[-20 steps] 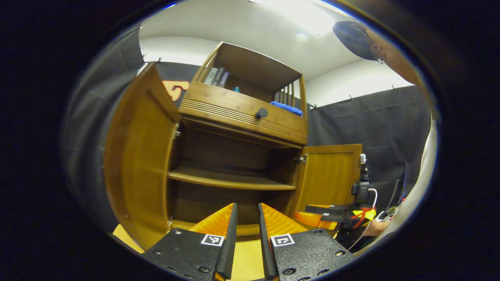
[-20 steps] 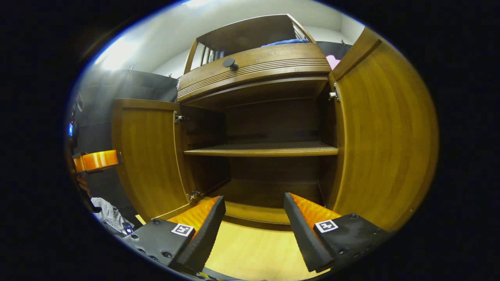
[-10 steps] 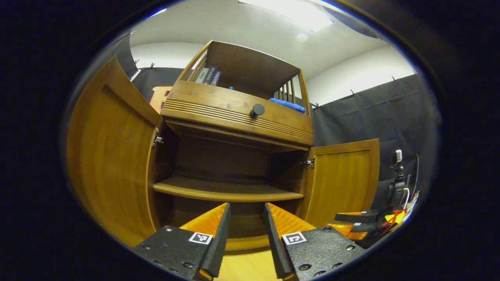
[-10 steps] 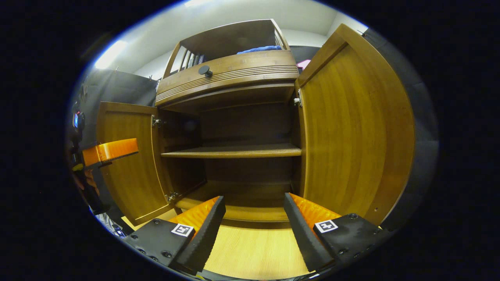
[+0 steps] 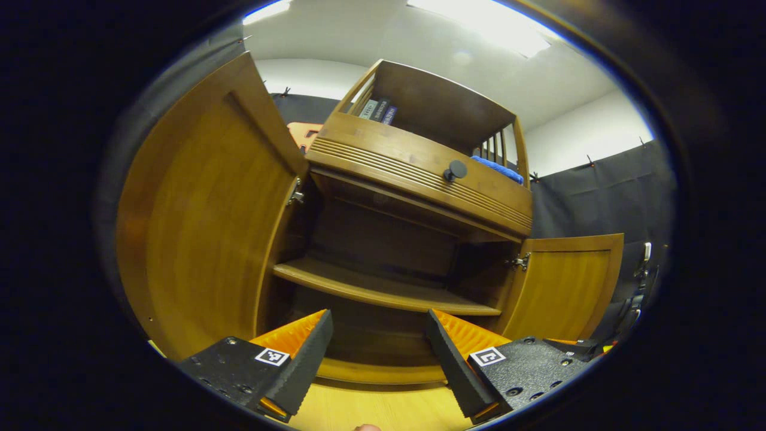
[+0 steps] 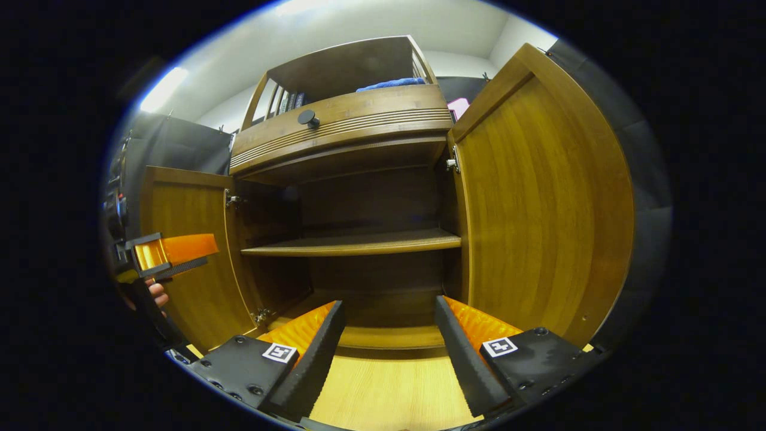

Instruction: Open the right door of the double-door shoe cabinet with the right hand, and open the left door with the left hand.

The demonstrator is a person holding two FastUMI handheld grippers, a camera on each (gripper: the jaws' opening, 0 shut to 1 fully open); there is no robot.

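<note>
I see the wooden cabinet point(image 6: 359, 197) straight ahead, upright, left door point(image 5: 203, 221) and right door point(image 6: 538, 203) swung wide. My left gripper point(image 5: 377, 353) and right gripper point(image 6: 389, 347) gape, holding nothing.

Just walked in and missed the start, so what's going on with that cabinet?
A person holds a gripper in each hand in front of a wooden shoe cabinet. Both of its doors are swung wide: the left door and the right door. The shelf inside is bare. The left gripper and the right gripper are both open, holding nothing and touching neither door. The opening job looks done.
</note>
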